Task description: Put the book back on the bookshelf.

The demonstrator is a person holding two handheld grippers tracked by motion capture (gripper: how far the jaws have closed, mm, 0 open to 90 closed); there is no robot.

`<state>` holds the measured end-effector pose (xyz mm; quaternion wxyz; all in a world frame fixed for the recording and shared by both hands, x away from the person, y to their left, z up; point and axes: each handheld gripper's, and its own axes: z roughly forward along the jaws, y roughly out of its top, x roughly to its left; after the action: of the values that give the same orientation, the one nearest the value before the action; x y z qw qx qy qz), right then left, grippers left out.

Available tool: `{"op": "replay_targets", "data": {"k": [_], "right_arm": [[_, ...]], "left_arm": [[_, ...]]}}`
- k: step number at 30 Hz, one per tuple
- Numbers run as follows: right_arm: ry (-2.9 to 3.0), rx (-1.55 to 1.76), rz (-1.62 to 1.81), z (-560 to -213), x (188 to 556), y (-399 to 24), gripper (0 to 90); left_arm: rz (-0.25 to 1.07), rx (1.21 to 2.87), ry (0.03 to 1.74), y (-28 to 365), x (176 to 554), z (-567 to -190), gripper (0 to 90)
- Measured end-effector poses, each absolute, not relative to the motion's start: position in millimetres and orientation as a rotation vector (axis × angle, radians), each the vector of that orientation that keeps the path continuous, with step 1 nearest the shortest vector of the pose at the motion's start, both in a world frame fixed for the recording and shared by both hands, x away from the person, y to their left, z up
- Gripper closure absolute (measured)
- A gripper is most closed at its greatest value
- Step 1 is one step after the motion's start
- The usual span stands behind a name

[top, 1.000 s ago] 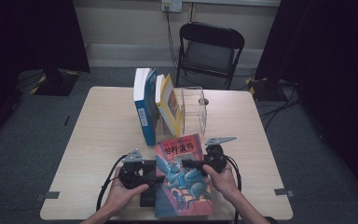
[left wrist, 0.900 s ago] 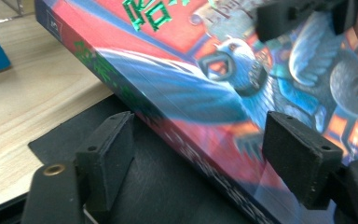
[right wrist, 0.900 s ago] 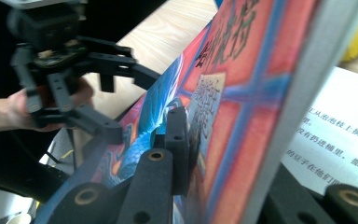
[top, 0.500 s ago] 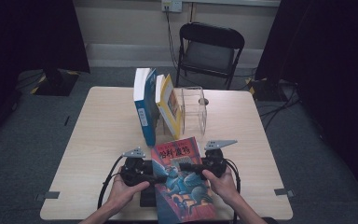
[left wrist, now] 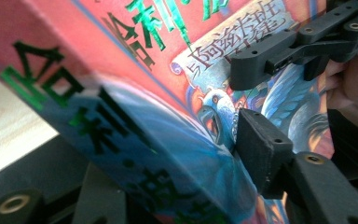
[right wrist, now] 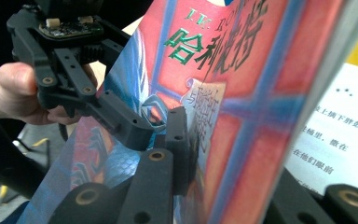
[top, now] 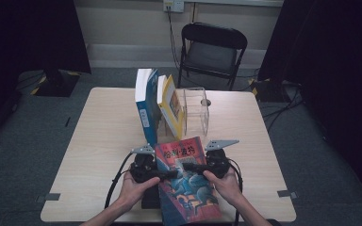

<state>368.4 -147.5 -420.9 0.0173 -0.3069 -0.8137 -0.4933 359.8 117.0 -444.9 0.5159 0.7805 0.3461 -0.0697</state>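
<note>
With the left hand-held gripper (top: 167, 175) just closing onto the spine edge of the red book (top: 188, 181) and the right hand-held gripper (top: 191, 166) clamped on its other edge, the book was lifted near the desk (top: 99, 136) front, not yet shelved beside the two upright books (top: 158, 106).

This looks like a recording room or a lab, not a home. Black curtains (top: 33, 33) hang at both sides and hide the walls. The floor (top: 37, 136) is grey carpet with pieces of tape on it. One plain wooden tabletop (top: 103, 136) stands in the middle, with a black folding chair (top: 212, 52) behind it. Cables (top: 283, 103) run over the floor, and a wall socket (top: 173, 5) sits on the pale back wall.
</note>
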Motion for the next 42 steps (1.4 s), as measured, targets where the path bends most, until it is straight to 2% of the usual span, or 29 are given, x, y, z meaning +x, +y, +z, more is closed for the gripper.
{"op": "replay_targets", "data": {"k": [7, 9, 10, 11, 14, 18, 21, 22, 23, 24, 26, 35, 36, 42], "right_arm": [[-2.501, -0.934, -1.576, -411.3, 372.0, -150.7, 75.5], [-2.517, -0.962, -1.562, -413.0, 374.0, -148.7, 69.1], [-2.513, -0.987, -1.559, -415.3, 375.7, -149.8, 63.0], [-2.513, -0.987, -1.559, -415.3, 375.7, -149.8, 63.0], [-2.508, -1.066, -1.530, -424.1, 379.2, -165.9, 51.5], [-2.483, -1.098, -1.530, -428.6, 377.5, -177.3, 51.2], [-2.481, -1.100, -1.530, -428.5, 377.1, -178.3, 52.2], [-2.473, -1.100, -1.533, -426.3, 377.6, -179.1, 57.8], [-2.473, -1.100, -1.533, -426.3, 377.6, -179.1, 57.8], [-2.455, -1.077, -1.572, -421.6, 378.0, -180.4, 71.1], [-2.448, -1.060, -1.588, -419.7, 378.3, -181.0, 74.0], [-2.451, -1.050, -1.705, -387.6, 382.2, -175.2, 78.7], [-2.452, -1.029, -1.746, -378.8, 383.0, -174.3, 79.9], [-2.441, -0.966, -1.898, -350.3, 381.9, -172.5, 84.1]], "left_arm": [[-0.071, 1.903, 0.789, 115.0, 353.4, -432.4, 54.9], [-0.062, 1.913, 0.796, 115.3, 352.5, -432.6, 55.7], [-0.073, 1.909, 0.821, 116.0, 352.6, -434.6, 56.3], [-0.073, 1.909, 0.821, 116.0, 352.6, -434.6, 56.8], [-0.074, 1.916, 0.832, 116.6, 352.2, -437.8, 57.2], [-0.077, 1.908, 0.826, 113.4, 353.3, -438.0, 58.5], [-0.077, 1.907, 0.822, 113.5, 353.1, -436.7, 59.5], [-0.086, 1.906, 0.811, 115.5, 354.3, -436.2, 59.9], [-0.086, 1.906, 0.811, 115.5, 354.3, -436.2, 60.1], [-0.097, 1.908, 0.795, 116.2, 356.4, -435.1, 60.4], [-0.094, 1.908, 0.785, 116.2, 357.6, -433.3, 60.5], [-0.004, 1.862, 0.756, 124.7, 365.0, -402.7, 64.4], [0.056, 1.843, 0.733, 126.6, 363.9, -391.5, 64.7], [0.195, 1.795, 0.685, 129.8, 361.5, -363.5, 70.2]]}}
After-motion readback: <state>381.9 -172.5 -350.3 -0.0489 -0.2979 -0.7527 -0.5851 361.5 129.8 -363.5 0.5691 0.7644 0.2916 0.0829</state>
